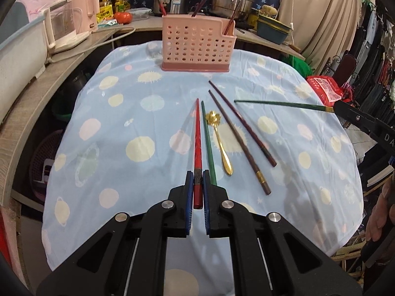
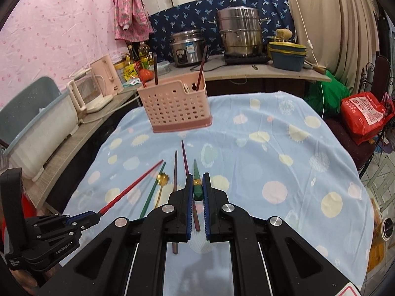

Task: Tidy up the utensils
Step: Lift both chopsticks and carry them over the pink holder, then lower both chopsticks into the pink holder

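Note:
My left gripper (image 1: 198,176) is shut on a red chopstick (image 1: 197,135) by its thick end, the tip pointing toward the pink utensil basket (image 1: 197,46). My right gripper (image 2: 198,180) is shut on a green chopstick (image 2: 197,185) and holds it above the cloth; it shows at the right of the left wrist view (image 1: 284,104). On the blue cloth lie another green chopstick (image 1: 208,145), a gold spoon (image 1: 219,140) and two dark brown chopsticks (image 1: 239,138). The basket (image 2: 175,106) holds several chopsticks.
A counter behind the table (image 2: 246,71) carries a rice cooker (image 2: 187,46), steel pots (image 2: 240,32), a pink kettle (image 2: 106,74) and oil bottles. A red bag (image 2: 363,116) sits on a chair at the right. The cloth's edge (image 1: 61,148) drops off at the left.

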